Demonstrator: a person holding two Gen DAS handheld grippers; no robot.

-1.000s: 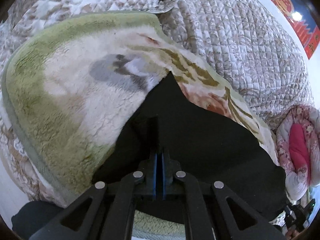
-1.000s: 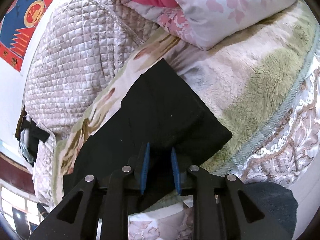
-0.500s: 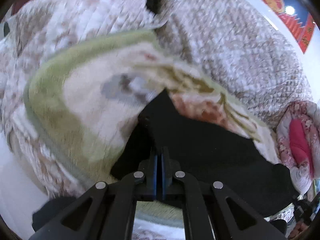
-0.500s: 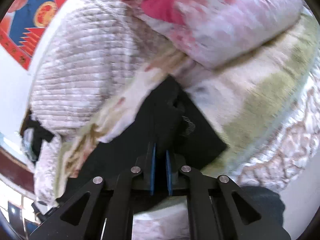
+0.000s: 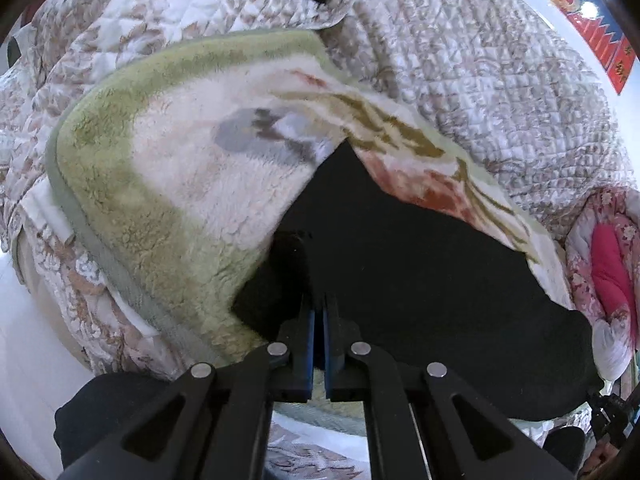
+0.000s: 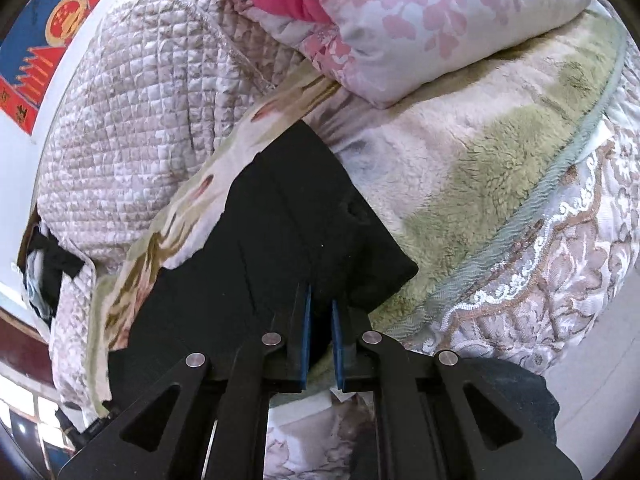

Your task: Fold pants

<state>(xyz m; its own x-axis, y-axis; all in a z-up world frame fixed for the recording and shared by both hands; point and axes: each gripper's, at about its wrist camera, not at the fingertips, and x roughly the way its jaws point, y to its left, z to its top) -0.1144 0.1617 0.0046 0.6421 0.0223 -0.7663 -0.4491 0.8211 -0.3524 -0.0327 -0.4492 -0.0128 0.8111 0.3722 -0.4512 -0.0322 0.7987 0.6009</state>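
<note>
The black fabric pants (image 5: 420, 272) lie spread on a fluffy fleece blanket with green border and flower pattern (image 5: 160, 168), which covers a bed. In the left wrist view the pants fill the centre and run toward 4 o'clock; a corner of them points to 12 o'clock. The left gripper (image 5: 319, 312) has its blue pads almost together, with only a thin slit between them, and it pinches the near edge of the pants, which looks lifted a little there.

In the right wrist view the pants (image 6: 280, 232) stretch from the centre toward 8 o'clock, and a thicker folded end sits at 3 o'clock of the tips. The right gripper (image 6: 319, 304) stands a little wider, with a narrow gap between the pads; dark cloth fills this gap, so it grips the pants edge too.

A quilted beige bedspread (image 5: 480, 80) lies at 1 o'clock in the left view. A pink flowered pillow (image 6: 420, 20) rests at 12 o'clock in the right view, touching the blanket.
</note>
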